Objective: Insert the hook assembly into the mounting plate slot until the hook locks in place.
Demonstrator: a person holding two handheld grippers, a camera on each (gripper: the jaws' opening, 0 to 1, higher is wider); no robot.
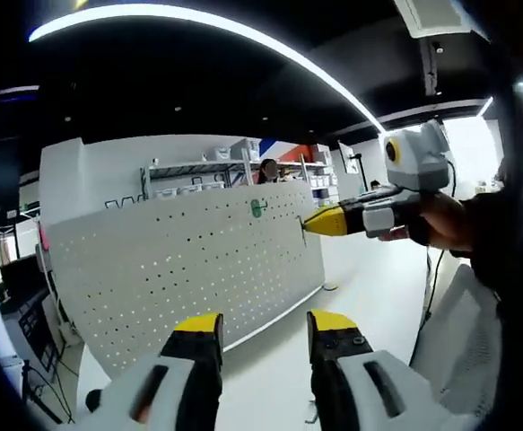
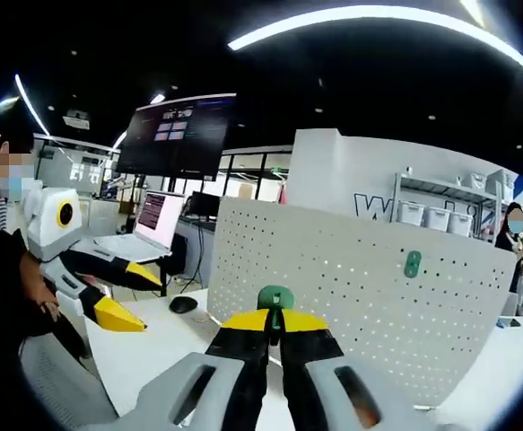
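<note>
A white pegboard mounting plate (image 1: 189,260) stands upright on the white table. One green hook (image 1: 257,208) sits in its upper row. In the left gripper view my left gripper (image 1: 265,328) stands open with nothing between its jaws, well short of the plate. My right gripper (image 1: 319,222) comes in from the right, its tip close to the plate's upper right part. In the right gripper view my right gripper (image 2: 274,325) is shut on a second green hook (image 2: 274,298), in front of the plate (image 2: 369,305). The mounted hook (image 2: 412,263) is up to the right. My left gripper (image 2: 122,296) shows open at the left.
A laptop (image 2: 149,224) and a mouse (image 2: 183,304) lie on the table left of the plate, under a large screen (image 2: 180,135). Shelves with bins (image 2: 431,211) stand behind. A person's hand (image 1: 440,220) holds the right gripper. Bare white table (image 1: 270,368) lies before the plate.
</note>
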